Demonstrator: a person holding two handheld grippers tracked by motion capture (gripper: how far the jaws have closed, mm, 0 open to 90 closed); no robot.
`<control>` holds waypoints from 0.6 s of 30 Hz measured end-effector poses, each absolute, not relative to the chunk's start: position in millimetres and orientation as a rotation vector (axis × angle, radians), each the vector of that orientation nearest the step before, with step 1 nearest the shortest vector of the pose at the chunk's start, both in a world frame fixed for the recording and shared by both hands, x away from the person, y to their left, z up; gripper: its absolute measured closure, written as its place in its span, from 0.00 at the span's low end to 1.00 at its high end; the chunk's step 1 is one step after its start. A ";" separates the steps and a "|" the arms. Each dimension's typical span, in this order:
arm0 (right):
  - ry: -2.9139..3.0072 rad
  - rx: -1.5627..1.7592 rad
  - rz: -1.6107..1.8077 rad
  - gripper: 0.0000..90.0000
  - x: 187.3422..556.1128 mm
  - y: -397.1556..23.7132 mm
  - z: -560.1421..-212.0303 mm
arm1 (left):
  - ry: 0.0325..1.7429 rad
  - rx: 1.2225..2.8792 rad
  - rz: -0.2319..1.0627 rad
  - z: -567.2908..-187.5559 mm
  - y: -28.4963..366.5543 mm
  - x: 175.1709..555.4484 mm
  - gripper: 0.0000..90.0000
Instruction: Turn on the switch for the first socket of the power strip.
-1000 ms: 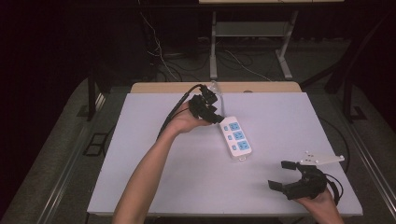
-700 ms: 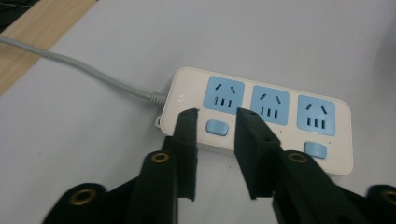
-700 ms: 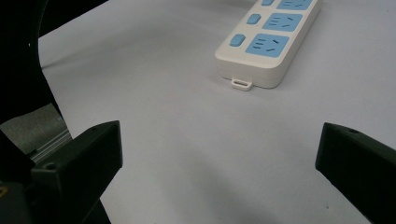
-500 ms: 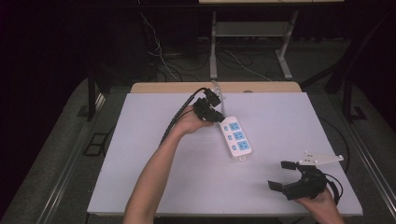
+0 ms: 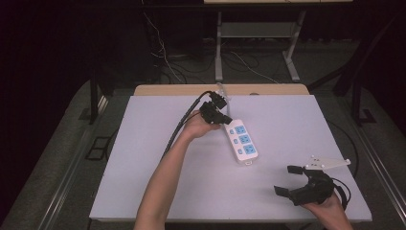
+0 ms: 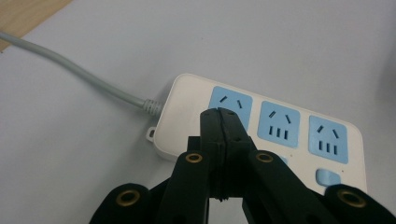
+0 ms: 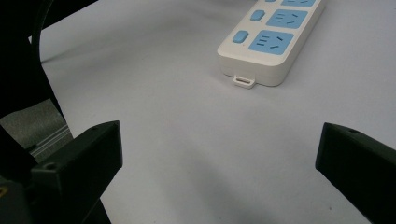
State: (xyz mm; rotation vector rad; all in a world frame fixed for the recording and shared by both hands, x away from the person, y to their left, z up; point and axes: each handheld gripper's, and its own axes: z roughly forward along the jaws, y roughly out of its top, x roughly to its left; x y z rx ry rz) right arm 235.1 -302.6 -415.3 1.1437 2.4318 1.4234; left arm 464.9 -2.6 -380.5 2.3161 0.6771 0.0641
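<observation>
The power strip [image 5: 242, 143] lies mid-worktop [image 5: 143, 158], its grey cord [image 6: 79, 74] trailing off the far edge; left tongs [image 5: 221, 116], just clenched empty, hover over its cord end, right tongs [image 5: 287, 179] gape nearby.

One power strip [image 5: 242, 142] on one table [image 5: 143, 172], with three blue sockets [image 6: 279, 124] in a row and one grey cord [image 6: 79, 74] off its end. Two blue switches [image 7: 240, 37] beside the sockets in the right gripper view, plus one small hanging tab [image 7: 244, 81] at the strip's end. Two grippers: left [image 5: 224, 120], right [image 5: 291, 180].
</observation>
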 end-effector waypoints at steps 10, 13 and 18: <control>2.436 1.136 1.416 0.00 235.8 -301.8 -415.5 | 0.676 2.310 0.031 -392.3 -8.4 464.9 0.99; 2.436 1.133 1.413 0.00 235.7 -301.8 -415.3 | 0.668 2.318 0.022 -395.9 -9.8 465.1 0.99; 2.434 1.133 1.416 0.00 235.7 -302.6 -414.6 | 0.674 2.322 0.016 -401.8 -11.8 465.1 0.99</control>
